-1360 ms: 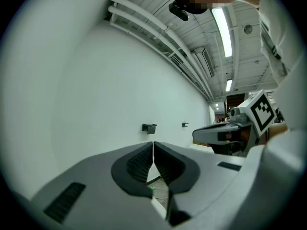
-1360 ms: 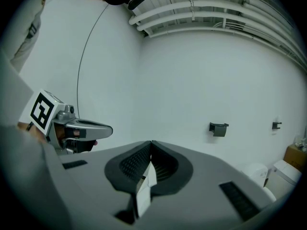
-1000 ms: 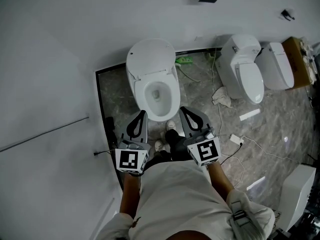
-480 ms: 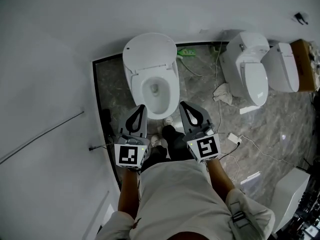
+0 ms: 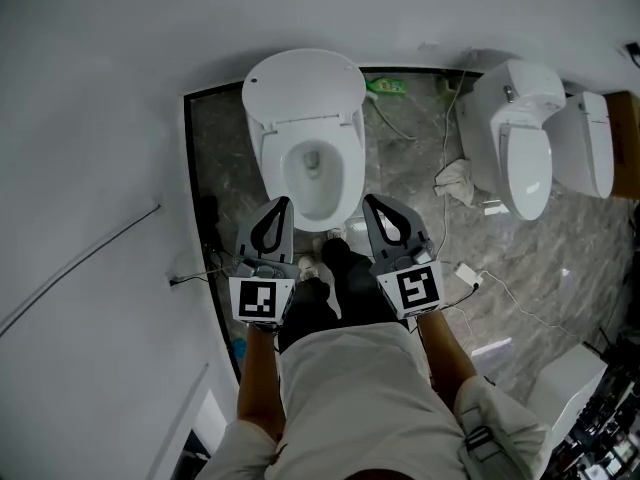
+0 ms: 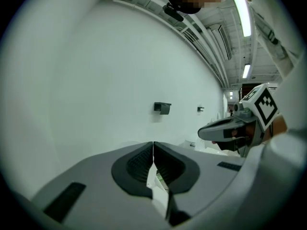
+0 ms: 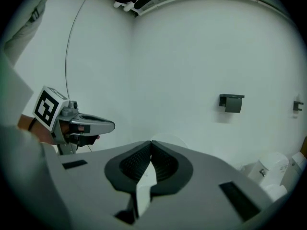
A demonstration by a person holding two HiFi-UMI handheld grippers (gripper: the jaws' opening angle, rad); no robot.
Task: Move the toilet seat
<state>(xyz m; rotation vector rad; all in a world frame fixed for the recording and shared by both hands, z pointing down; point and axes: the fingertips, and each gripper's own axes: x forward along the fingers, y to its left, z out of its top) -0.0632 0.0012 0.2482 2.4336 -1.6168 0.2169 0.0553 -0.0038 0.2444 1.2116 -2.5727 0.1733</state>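
**No words to read from above my tongs**

I can make out no lettering, brand or number anywhere. The only printed marks are black-and-white square patterns: one on the marker cube (image 5: pixel 260 301) of my left tongs (image 5: pixel 282 203), one on the second cube (image 5: pixel 420 289) of my right tongs (image 5: pixel 368 200). They are blocky codes, not letters or digits. Each gripper view shows the other cube's pattern from the side. A small green thing (image 5: pixel 388 86) on the floor is too small to tell whether it bears any print.

Dim, soft; fisheye edge distortion.
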